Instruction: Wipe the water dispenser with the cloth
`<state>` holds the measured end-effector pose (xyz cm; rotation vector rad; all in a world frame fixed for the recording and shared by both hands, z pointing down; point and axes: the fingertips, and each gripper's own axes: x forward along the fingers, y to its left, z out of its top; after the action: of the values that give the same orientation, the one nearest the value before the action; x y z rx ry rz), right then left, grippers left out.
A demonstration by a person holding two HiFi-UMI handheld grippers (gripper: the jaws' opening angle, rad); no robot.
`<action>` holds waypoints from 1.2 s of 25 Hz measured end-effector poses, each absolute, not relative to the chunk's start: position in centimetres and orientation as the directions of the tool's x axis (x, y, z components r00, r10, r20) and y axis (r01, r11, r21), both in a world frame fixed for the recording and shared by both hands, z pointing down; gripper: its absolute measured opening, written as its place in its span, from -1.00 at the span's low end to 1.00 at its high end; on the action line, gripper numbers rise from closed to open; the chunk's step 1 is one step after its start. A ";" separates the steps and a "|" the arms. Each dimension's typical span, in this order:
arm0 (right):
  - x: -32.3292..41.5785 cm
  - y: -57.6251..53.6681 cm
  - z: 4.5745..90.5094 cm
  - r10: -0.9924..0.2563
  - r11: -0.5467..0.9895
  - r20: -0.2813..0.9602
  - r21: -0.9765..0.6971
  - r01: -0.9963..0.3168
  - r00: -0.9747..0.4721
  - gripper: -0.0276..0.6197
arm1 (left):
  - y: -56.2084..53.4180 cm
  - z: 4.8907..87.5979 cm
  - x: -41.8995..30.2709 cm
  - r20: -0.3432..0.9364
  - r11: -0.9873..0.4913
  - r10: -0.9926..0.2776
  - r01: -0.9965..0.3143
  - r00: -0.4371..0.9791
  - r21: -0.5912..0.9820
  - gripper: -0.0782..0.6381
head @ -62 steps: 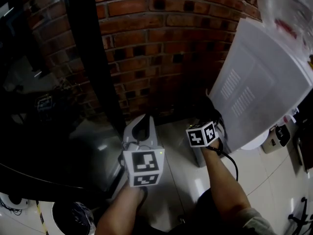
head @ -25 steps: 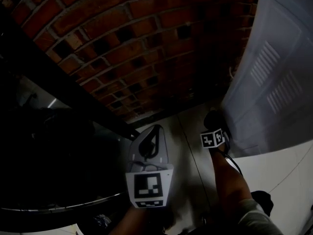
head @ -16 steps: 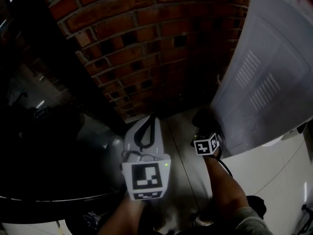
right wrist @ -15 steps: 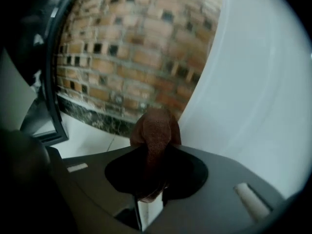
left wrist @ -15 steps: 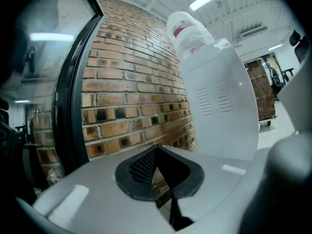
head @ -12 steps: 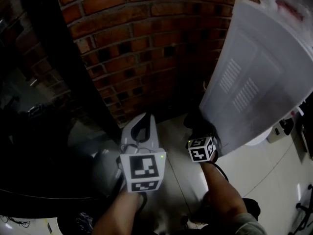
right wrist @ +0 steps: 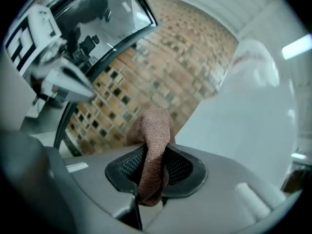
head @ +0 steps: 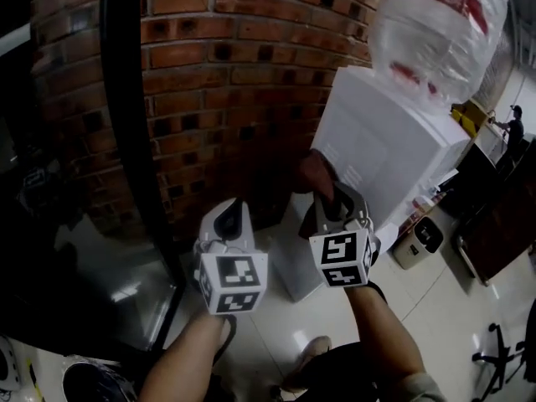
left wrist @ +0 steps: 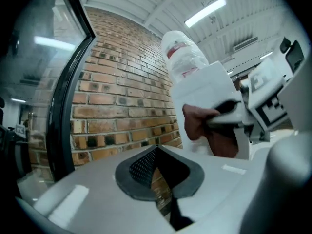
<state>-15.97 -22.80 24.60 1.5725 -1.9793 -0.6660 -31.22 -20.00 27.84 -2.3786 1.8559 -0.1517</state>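
The right gripper's pads are clamping a brown cloth. A bunched fold is standing up between them and a short tail is hanging below the grip. The weave is looking soft, thick and limp, so it will likely be light to carry and will fold under pressure instead of pushing back. A hold this deep in the bunch is leaving a rounded wad ahead of the tips, which is probably the right part to press on a panel. A hold nearer an edge would let the cloth flop.

Just past the wad, the water dispenser's white side panel is filling the right gripper view. In the head view the cloth is sitting at that panel's left edge, below the top corner. Whether it is touching the panel I cannot tell. The cabinet is looking smooth and hard, so the cloth should slide easily. The clear bottle perched on top is making the unit top-heavy, so light strokes seem wise.

The left gripper's jaws are resting together at the tips with nothing between them. It is hanging level beside the right one, facing the brick wall.
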 end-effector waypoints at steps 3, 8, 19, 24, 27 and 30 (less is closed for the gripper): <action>-15.9 -22.3 16.4 -0.988 0.081 -0.026 0.744 -0.663 -0.151 -0.60 | -18.9 26.1 -30.7 -0.035 -0.249 -0.966 -0.958 0.256 -0.143 -0.78; -15.2 -22.7 7.3 -0.987 -0.102 -0.152 0.826 -0.555 -0.044 -0.60 | -17.4 24.3 -31.3 -0.074 -0.244 -0.965 -0.963 0.253 -0.116 -0.78; -12.8 -26.6 5.9 -0.986 -0.140 -0.083 0.879 -0.456 0.143 -0.60 | -17.0 23.8 -31.7 -0.087 -0.257 -0.960 -0.962 0.265 -0.091 -0.78; -13.1 -27.3 8.2 -0.989 -0.093 -0.029 0.892 -0.443 0.148 -0.59 | -17.2 24.1 -32.0 -0.078 -0.248 -0.964 -0.964 0.255 -0.092 -0.78; -13.2 -27.6 10.6 -0.989 -0.053 0.013 0.901 -0.431 0.149 -0.60 | -17.2 24.2 -32.2 -0.078 -0.246 -0.964 -0.965 0.253 -0.095 -0.78; -13.2 -27.7 13.5 -0.986 -0.012 0.060 0.905 -0.425 0.155 -0.60 | -17.0 24.4 -32.6 -0.075 -0.239 -0.966 -0.966 0.247 -0.099 -0.78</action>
<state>-13.19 -27.72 13.52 1.5752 -1.4005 -0.8258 -32.63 -17.05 24.39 -2.3789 1.8552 -0.0030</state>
